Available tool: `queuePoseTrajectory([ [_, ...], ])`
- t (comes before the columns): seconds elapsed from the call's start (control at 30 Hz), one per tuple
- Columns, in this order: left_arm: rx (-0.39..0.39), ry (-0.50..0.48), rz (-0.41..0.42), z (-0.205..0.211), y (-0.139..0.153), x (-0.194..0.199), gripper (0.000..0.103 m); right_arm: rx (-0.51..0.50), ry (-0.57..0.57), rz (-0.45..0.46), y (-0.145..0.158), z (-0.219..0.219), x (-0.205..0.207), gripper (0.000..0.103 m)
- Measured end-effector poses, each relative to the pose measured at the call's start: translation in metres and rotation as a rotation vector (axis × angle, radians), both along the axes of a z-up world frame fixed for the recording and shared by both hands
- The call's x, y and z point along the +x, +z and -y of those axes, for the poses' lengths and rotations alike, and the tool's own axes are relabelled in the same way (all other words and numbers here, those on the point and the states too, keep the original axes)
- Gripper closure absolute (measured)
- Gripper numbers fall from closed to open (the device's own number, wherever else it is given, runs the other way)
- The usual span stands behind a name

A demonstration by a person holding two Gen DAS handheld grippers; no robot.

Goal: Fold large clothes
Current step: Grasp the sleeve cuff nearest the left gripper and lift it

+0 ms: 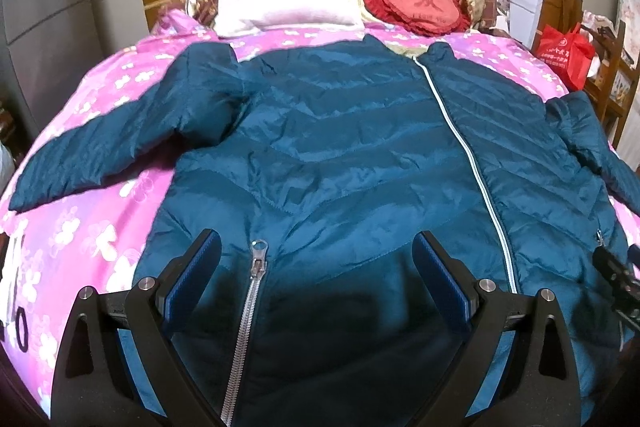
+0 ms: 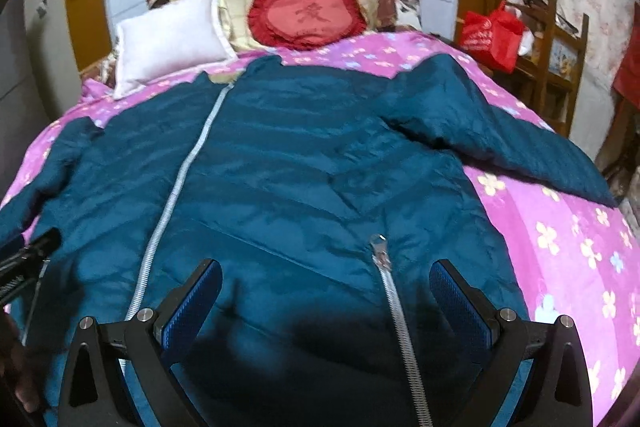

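Beneath hand-held gripper, jacket.

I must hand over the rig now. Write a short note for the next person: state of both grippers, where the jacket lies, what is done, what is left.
Left gripper: open, holds nothing, above the jacket's hem on its left side, over a pocket zipper.
Right gripper: open, holds nothing, above the hem on the right side.
Teal jacket: lies flat on the pink flowered bedspread, front up, centre zipper closed, collar toward the pillows, both sleeves spread outward.
Done: the jacket is laid out. No fold is visible.
Left: all folding; probably sleeves inward first, then the body.
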State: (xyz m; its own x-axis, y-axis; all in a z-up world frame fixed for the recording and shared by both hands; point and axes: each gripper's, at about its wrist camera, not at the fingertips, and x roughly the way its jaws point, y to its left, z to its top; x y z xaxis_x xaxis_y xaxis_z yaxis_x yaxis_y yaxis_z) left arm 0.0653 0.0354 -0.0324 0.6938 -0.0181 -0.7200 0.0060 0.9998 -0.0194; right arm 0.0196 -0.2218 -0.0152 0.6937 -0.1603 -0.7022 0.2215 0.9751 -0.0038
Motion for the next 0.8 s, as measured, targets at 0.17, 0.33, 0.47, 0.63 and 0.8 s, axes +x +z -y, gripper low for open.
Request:
queuePoseTrajectory([
  [0.17,-0.008,0.078,0.054,-0.044,0.024,0.004,0.006,0.007,-0.016,-0.063,-0.015,0.002,0.008,0.0],
  [0.33,0.031,0.19,0.043,-0.137,0.041,0.018,0.006,0.023,0.011,-0.066,-0.015,-0.004,0.011,0.0],
  [0.47,0.078,0.334,0.001,-0.231,0.043,0.029,0.006,0.03,0.034,-0.063,-0.015,-0.009,0.008,0.0],
  [0.63,0.065,0.529,-0.06,-0.351,0.03,0.033,0.006,0.041,0.037,-0.076,-0.017,-0.009,0.009,0.0],
  [0.8,0.01,0.623,-0.152,-0.418,0.003,0.043,0.007,0.031,0.043,-0.084,-0.019,-0.011,0.009,0.0],
])
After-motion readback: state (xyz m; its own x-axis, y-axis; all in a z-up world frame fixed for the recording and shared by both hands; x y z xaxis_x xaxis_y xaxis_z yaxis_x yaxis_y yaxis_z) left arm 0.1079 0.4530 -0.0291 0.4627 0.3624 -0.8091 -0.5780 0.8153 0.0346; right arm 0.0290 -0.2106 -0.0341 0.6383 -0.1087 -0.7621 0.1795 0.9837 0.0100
